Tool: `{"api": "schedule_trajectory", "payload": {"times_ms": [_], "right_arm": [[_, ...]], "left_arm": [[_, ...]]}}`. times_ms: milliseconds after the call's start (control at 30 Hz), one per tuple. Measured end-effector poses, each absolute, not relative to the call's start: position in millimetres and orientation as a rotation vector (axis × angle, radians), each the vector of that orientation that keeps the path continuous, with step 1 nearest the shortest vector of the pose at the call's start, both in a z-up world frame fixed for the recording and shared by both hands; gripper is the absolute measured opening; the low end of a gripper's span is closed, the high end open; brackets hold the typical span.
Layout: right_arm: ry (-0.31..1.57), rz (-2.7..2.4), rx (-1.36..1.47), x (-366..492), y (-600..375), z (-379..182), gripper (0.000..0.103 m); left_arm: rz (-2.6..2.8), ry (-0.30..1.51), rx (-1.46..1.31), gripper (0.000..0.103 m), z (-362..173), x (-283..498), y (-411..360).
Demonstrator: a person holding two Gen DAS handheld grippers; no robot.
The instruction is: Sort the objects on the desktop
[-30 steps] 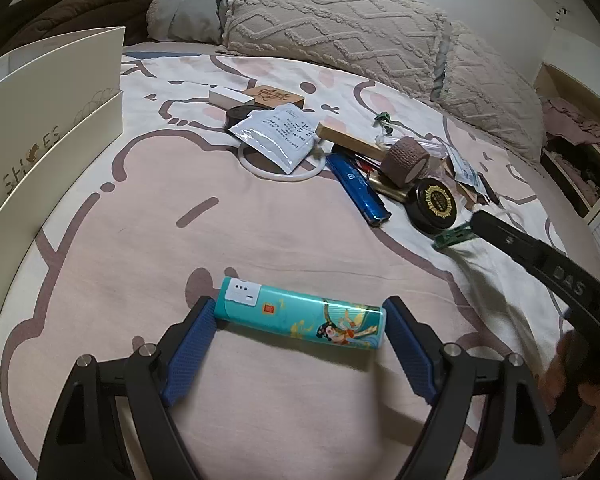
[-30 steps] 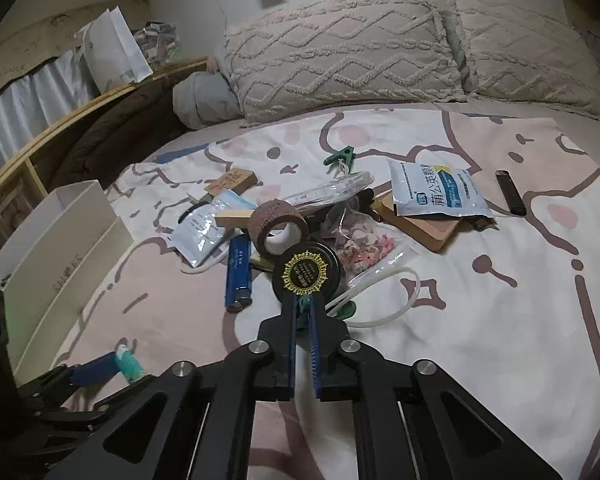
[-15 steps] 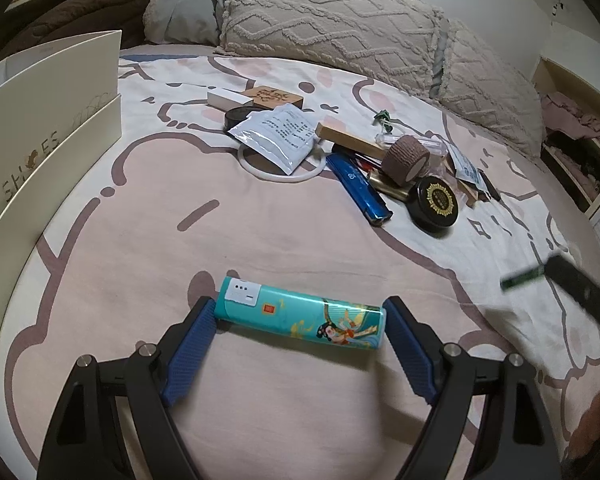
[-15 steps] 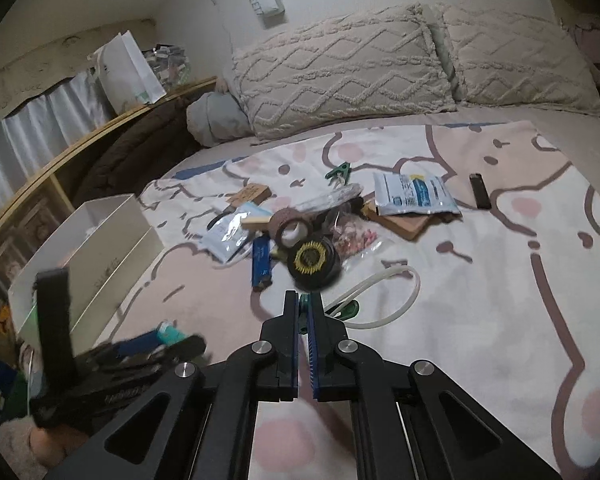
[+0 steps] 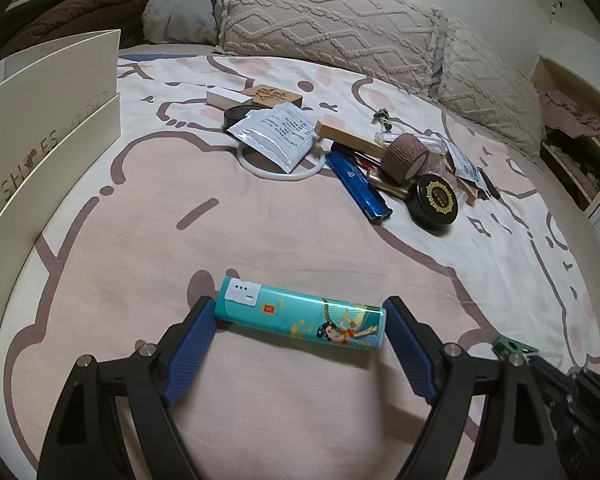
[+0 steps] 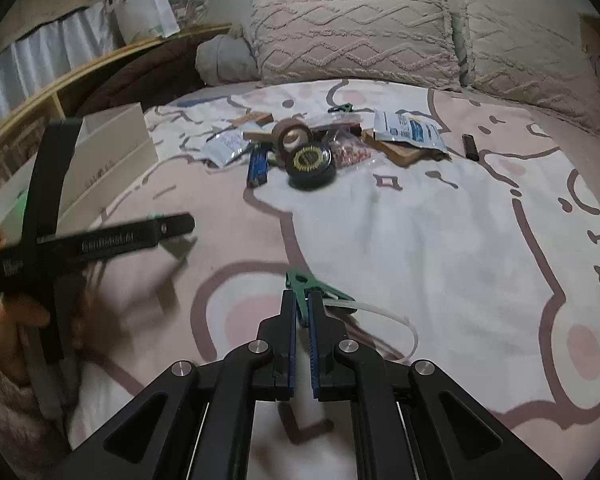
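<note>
On the bed, the left gripper (image 5: pixel 300 320) pinched a blue-green tube (image 5: pixel 300 317) end to end. The right gripper (image 6: pixel 301 312) pinched a small green clip (image 6: pixel 306 284). Both looked light, hard and maybe slippery, so the middle seemed safest.

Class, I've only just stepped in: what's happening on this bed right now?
A person is sorting small clutter on a bed with a handheld gripper in each hand. The left gripper has its blue pads at both ends of a teal printed tube. The right gripper is shut on a green clip, with a thin white cord trailing beside it. A pile remains further up the bedsheet: a black round tin, a brown tape roll, a blue case and sachets. A white shoebox stands open at the left.
</note>
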State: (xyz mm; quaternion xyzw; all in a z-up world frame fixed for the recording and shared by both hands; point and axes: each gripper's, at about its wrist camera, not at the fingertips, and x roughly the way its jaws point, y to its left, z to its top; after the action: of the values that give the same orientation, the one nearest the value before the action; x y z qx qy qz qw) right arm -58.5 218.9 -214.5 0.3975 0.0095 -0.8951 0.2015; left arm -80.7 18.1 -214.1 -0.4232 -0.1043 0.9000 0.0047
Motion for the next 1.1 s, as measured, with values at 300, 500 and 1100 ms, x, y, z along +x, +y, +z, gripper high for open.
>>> {"api": "schedule_trajectory", "payload": {"times_ms": [300,500,1100], "right_arm": [[0.082,-2.538,1.065,-41,221,-212,0.005],[0.081,-2.561,1.029,-29,222,-209,0.059],[-0.008,-2.479,1.094,-36,212,-223,0.066]], "left_arm": [[2.824,-0.299,-1.329,0.084,-216,-79,20],[2.823,-0.292,-1.332,0.084,-217,-80,20],[2.821,-0.286,-1.332,0.084,-218,-80,20]]}}
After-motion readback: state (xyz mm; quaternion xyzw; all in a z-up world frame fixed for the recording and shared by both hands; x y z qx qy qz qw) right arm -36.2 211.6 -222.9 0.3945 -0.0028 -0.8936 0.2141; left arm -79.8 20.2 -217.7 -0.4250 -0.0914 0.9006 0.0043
